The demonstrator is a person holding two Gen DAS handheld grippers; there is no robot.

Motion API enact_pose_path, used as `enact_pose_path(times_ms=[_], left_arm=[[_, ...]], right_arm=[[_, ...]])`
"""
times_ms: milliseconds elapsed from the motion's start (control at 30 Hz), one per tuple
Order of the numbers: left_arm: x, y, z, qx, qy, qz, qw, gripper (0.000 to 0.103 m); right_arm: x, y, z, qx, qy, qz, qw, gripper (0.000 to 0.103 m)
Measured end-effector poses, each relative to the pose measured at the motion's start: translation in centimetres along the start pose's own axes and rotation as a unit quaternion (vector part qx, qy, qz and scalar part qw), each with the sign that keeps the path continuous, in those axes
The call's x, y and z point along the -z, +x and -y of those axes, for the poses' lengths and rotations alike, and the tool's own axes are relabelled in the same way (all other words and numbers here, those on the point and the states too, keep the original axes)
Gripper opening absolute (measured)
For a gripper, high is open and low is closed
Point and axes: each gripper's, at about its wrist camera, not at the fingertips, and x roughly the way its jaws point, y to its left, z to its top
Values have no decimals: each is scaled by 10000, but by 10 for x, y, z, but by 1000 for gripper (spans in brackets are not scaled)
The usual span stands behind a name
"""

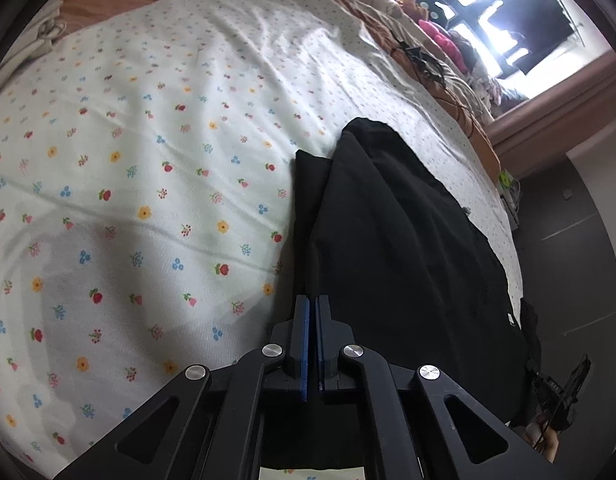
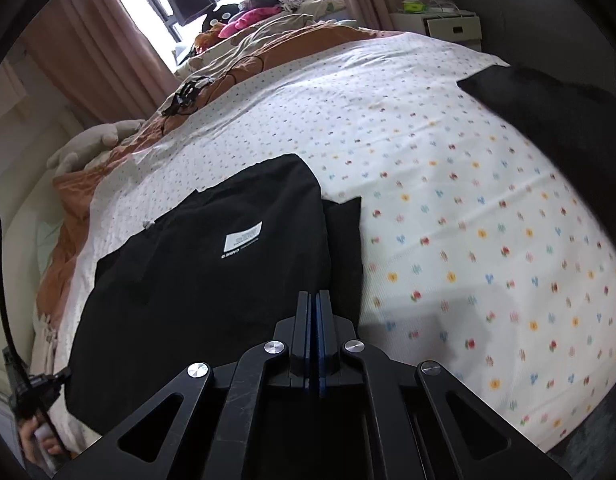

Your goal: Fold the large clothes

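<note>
While folded, black garment (image 2: 211,264) beyond right gripper (image 2: 312,300)

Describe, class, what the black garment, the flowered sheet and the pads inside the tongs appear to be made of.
Black garment: matte woven or knit cloth, probably cotton; it creases softly and carries a sewn white label.
Flowered sheet: thin printed cotton-like fabric, finely textured and wrinkled.
Pads: blue, dull, likely rubber or foam on black hard plastic.
</note>
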Motion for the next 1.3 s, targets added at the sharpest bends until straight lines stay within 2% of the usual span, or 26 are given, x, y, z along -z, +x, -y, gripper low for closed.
enact_pose_path(times_ms=[233,300,367,433,467,533,567,767,867,1100,1233,1300], left_arm=[[2,-3,0,2,27,-13,10000,3],[3,-8,-4,79,-58,-52,9999,8],[5,-15,-11,154,-212,-73,9996,25],[9,-25,-16,215,-299,54,9993,62],[12,-31,-18,282,-321,148,9990,69],[17,-35,-21,433,-344,177,9983,70],[19,-35,-23,506,-387,111,9979,70],[37,-29,-37,753,-683,-208,9946,69],[46,-29,-41,865,-743,-315,9930,69],[56,-22,-43,1246,-876,-525,9869,69],[54,-12,-39,1330,-924,-587,9851,58],[52,-6,-36,1291,-942,-566,9855,56]], right_arm=[[1,18,11,231,225,-279,9991,3],[3,17,13,538,274,-368,9975,9],[3,9,13,648,333,-365,9967,12],[2,-5,8,558,283,-222,9978,14],[2,-12,2,567,192,-143,9981,19],[2,-26,-14,613,-38,-9,9981,29],[3,-31,-22,567,-139,34,9983,30],[20,-41,-82,-34,-726,-184,9972,30],[34,-33,-106,-306,-892,-452,9945,30],[70,-9,-154,-600,-1300,-1035,9843,30],[88,-6,-178,-779,-1543,-1261,9768,30],[96,-3,-187,-806,-1666,-1351,9734,30]])
